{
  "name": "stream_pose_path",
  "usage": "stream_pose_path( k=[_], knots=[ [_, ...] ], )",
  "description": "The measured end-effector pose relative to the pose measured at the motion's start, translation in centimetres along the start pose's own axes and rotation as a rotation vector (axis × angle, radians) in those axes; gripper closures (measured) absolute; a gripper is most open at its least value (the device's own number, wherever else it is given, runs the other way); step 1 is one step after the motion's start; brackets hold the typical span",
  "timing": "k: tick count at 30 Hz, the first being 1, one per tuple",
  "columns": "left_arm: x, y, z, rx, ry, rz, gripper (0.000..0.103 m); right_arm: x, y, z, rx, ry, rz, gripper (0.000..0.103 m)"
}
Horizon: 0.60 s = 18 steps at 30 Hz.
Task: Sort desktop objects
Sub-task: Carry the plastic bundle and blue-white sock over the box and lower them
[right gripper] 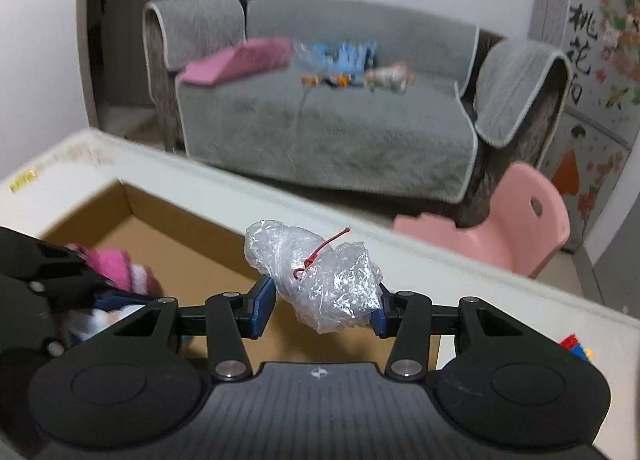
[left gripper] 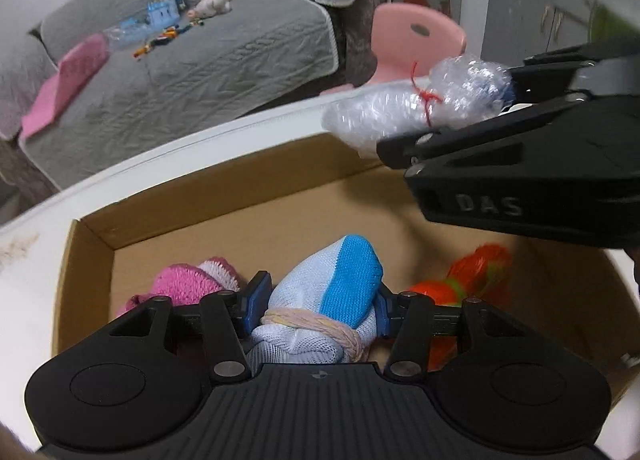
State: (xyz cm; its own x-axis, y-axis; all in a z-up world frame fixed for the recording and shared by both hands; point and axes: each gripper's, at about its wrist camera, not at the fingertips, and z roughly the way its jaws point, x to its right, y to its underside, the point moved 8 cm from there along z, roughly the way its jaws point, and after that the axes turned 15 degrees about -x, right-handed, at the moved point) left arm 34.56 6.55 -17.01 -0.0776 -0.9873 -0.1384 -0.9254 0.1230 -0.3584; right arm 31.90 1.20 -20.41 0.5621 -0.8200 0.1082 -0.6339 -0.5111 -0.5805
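Observation:
My left gripper point(left gripper: 318, 306) is shut on a rolled white and blue sock bundle point(left gripper: 336, 292) tied with a pale band, held low inside the open cardboard box point(left gripper: 224, 196). A pink knitted bundle point(left gripper: 188, 284) lies in the box to its left and an orange and green bundle point(left gripper: 476, 272) to its right. My right gripper point(right gripper: 322, 304) is shut on a clear plastic-wrap bundle point(right gripper: 320, 276) tied with a red string, held above the box's far right part. From the left wrist view this plastic-wrap bundle point(left gripper: 408, 108) hangs over the box's far wall.
The box sits on a white table point(right gripper: 460, 272). Small coloured blocks point(right gripper: 576, 346) lie at the table's right side. Beyond the table stand a grey sofa point(right gripper: 340, 120) with toys and a pink cushion, and a pink chair point(right gripper: 520, 228).

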Motion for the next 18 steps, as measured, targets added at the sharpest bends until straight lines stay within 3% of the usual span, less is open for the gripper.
stream_pose_path(
  k=[8,11,15,18],
  knots=[
    [1.2,2.6,-1.2,0.008,-0.041,-0.022,0.045,0.0,4.6,-0.3,-0.121,-0.007,0.007,0.059],
    [2.4,3.4,-1.8,0.0,-0.045,-0.025,0.045,-0.3,6.0,-2.2,-0.111,-0.039,0.019,0.058],
    [3.3,4.7,-2.7,-0.023,-0.011,-0.035,0.045,-0.8,8.5,-3.2,-0.133,-0.002,-0.024,0.062],
    [3.9,6.0,-3.4,-0.029,-0.009,-0.019,0.045,-1.9,10.6,-4.9,-0.138,-0.02,-0.036,0.064]
  ],
)
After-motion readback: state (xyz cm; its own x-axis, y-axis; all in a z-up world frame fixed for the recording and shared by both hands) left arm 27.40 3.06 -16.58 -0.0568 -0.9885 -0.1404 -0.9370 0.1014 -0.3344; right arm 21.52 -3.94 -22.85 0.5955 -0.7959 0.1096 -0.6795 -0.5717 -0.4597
